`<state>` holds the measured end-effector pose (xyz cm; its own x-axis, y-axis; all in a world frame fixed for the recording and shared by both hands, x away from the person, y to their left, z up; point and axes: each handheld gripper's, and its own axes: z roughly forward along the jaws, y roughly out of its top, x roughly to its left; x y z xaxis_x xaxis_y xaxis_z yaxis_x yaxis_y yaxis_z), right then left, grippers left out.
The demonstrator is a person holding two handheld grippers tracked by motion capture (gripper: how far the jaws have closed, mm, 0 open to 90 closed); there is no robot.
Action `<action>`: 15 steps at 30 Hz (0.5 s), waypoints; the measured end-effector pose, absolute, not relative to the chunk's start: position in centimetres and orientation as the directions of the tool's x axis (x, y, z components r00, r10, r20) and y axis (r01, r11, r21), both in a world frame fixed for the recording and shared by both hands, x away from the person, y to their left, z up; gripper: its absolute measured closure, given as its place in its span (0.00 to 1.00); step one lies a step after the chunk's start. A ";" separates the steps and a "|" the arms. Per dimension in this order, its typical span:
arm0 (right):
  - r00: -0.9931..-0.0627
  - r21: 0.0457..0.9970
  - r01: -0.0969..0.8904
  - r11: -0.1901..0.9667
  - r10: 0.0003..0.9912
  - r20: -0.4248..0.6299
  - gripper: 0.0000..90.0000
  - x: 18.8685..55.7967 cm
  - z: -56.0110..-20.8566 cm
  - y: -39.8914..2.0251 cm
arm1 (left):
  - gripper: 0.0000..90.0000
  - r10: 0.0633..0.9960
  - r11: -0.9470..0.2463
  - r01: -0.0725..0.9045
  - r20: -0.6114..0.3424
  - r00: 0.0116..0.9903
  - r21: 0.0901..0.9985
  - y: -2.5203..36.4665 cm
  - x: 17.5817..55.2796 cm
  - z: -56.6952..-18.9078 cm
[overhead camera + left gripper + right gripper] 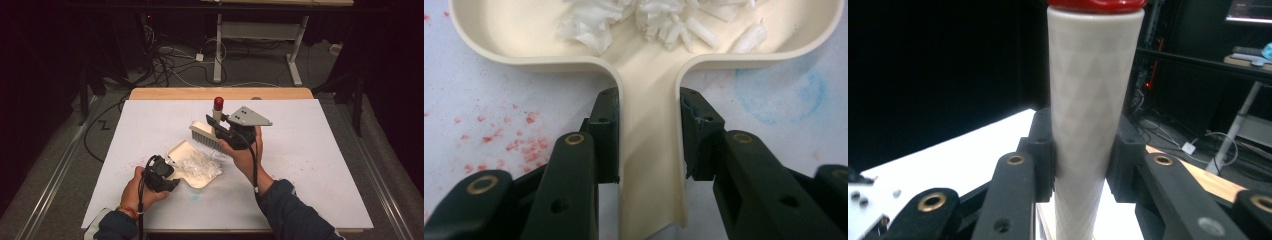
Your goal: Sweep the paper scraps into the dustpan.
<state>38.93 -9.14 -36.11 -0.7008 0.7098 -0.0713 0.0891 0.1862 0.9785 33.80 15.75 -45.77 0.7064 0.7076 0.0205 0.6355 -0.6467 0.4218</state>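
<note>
A cream dustpan lies on the white table sheet with a heap of white paper shreds in it. My left gripper is shut on the dustpan's handle, its pads pressed on both sides; the shreds lie just beyond in the pan. My right gripper is shut on the cream handle of a hand brush with a red cap. The brush head, bristles hanging down, hovers above the far end of the dustpan.
Red specks and a faint blue ring mark the white sheet near the pan. A wooden table edge runs along the back. Beyond it are cables on the floor and a white desk frame.
</note>
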 end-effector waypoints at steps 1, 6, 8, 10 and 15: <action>-0.696 0.978 0.092 0.186 0.714 -0.071 0.78 38.8 -36.2 -9.7 | 0.70 0.708 -0.646 0.636 0.020 0.706 0.422 15.8 33.8 -45.8; -0.672 0.979 0.115 0.170 0.739 -0.050 0.78 38.4 -36.6 -12.3 | 0.70 0.712 -0.644 0.641 0.020 0.702 0.417 15.7 33.6 -45.8; -0.655 0.979 0.119 0.165 0.754 -0.048 0.78 38.3 -36.8 -13.3 | 0.70 0.710 -0.650 0.638 0.029 0.704 0.414 15.6 33.5 -45.7; -0.642 0.980 0.130 0.151 0.766 -0.033 0.78 38.4 -37.1 -14.0 | 0.70 0.708 -0.651 0.637 0.029 0.705 0.413 15.6 33.3 -45.7; -0.593 0.972 0.176 0.154 0.805 -0.020 0.78 39.3 -38.9 -15.3 | 0.70 0.703 -0.653 0.632 0.026 0.710 0.417 15.5 32.9 -45.8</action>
<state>39.32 -15.34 -38.89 -0.5933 0.8047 -0.0200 0.1761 0.1540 0.9722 32.93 15.52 -45.76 0.7103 0.7035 0.0256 0.6320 -0.6533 0.4168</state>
